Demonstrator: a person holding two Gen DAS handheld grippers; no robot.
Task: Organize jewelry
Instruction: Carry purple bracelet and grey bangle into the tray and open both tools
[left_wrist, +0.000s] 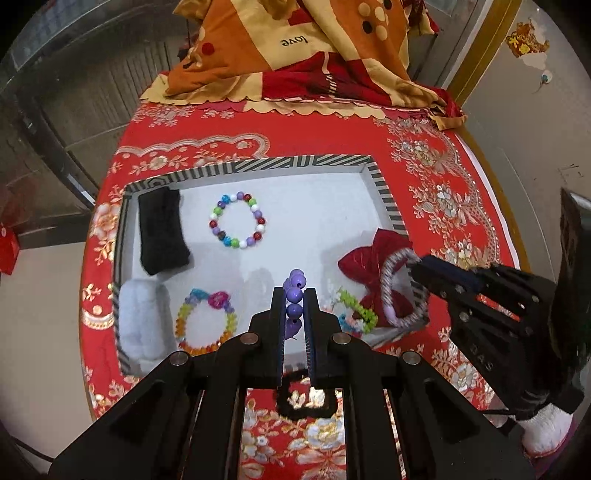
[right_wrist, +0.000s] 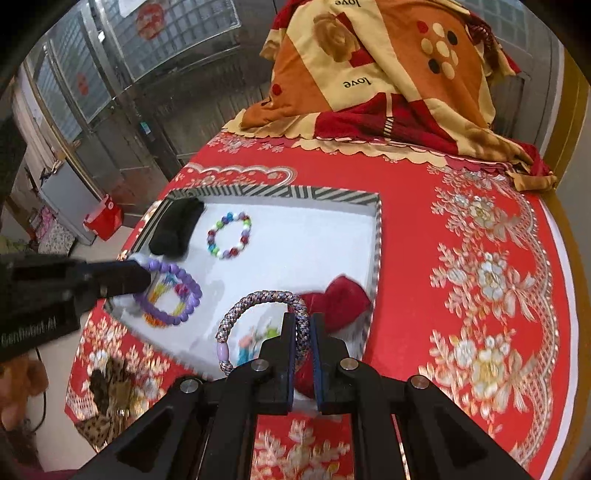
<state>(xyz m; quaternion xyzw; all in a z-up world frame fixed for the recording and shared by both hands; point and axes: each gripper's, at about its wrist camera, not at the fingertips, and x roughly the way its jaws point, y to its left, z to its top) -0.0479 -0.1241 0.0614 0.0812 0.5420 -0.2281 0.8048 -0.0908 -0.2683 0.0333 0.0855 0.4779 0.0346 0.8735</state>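
Observation:
A striped-rim tray (left_wrist: 303, 162) with a white floor lies on the red cloth; it also shows in the right wrist view (right_wrist: 280, 192). My left gripper (left_wrist: 294, 295) is shut on a purple bead bracelet (left_wrist: 294, 291), held over the tray's near side; that bracelet also shows in the right wrist view (right_wrist: 186, 295). My right gripper (right_wrist: 302, 321) is shut on a braided rope bracelet (right_wrist: 255, 301) over the tray's near right corner; it also shows in the left wrist view (left_wrist: 391, 291). In the tray lie a multicolour bead bracelet (left_wrist: 238, 219), a rainbow bracelet (left_wrist: 207, 321) and a red bow (left_wrist: 369, 266).
A black folded cloth (left_wrist: 162, 230) and a white fluffy roll (left_wrist: 138, 321) lie at the tray's left. A green and blue beaded piece (left_wrist: 356, 314) lies near the bow. A black scrunchie (left_wrist: 306, 397) lies on the cloth in front of the tray. A folded quilt (left_wrist: 295, 51) sits at the back.

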